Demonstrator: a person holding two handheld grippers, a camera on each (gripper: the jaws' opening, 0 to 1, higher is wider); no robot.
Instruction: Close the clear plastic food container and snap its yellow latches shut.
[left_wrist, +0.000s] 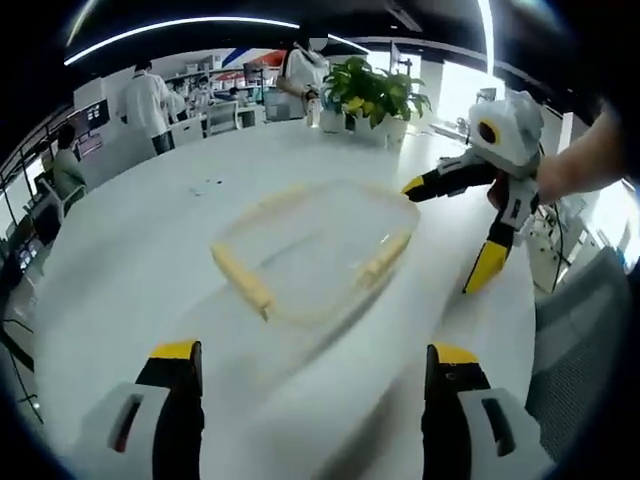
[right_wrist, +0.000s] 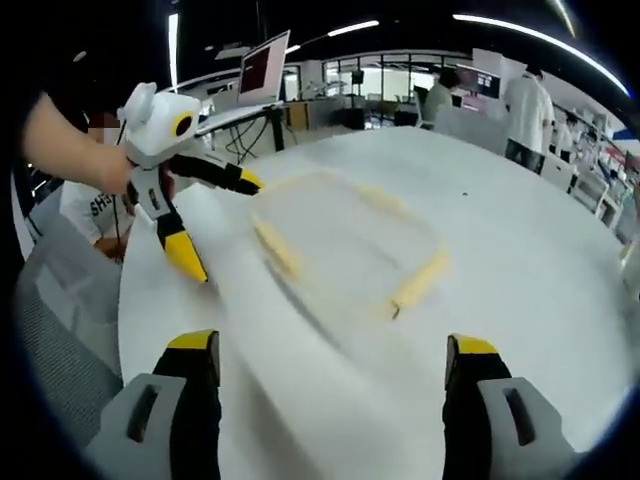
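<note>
The food container (left_wrist: 318, 248) lies flat on the white table (left_wrist: 130, 270), ahead of both our grippers and between them, so each can come at it from its own side. Its clear body is blurred in both views; we cannot tell whether the lid is fully seated. The yellow latches (left_wrist: 243, 281) show as pale bars along its edges, one toward the left gripper (left_wrist: 315, 365), another on the side (left_wrist: 388, 258) nearer the other tool. Whether any is snapped down we cannot tell.

Our left gripper has its jaws spread wide with nothing between them, short of the container's near edge. The right gripper (right_wrist: 330, 360) is likewise wide open and empty, its yellow tips level with the container's far corner in the left gripper view. We judge the open jaws suit pressing down on the latches rather than gripping. Some potted plants (left_wrist: 375, 95) stand well beyond.
</note>
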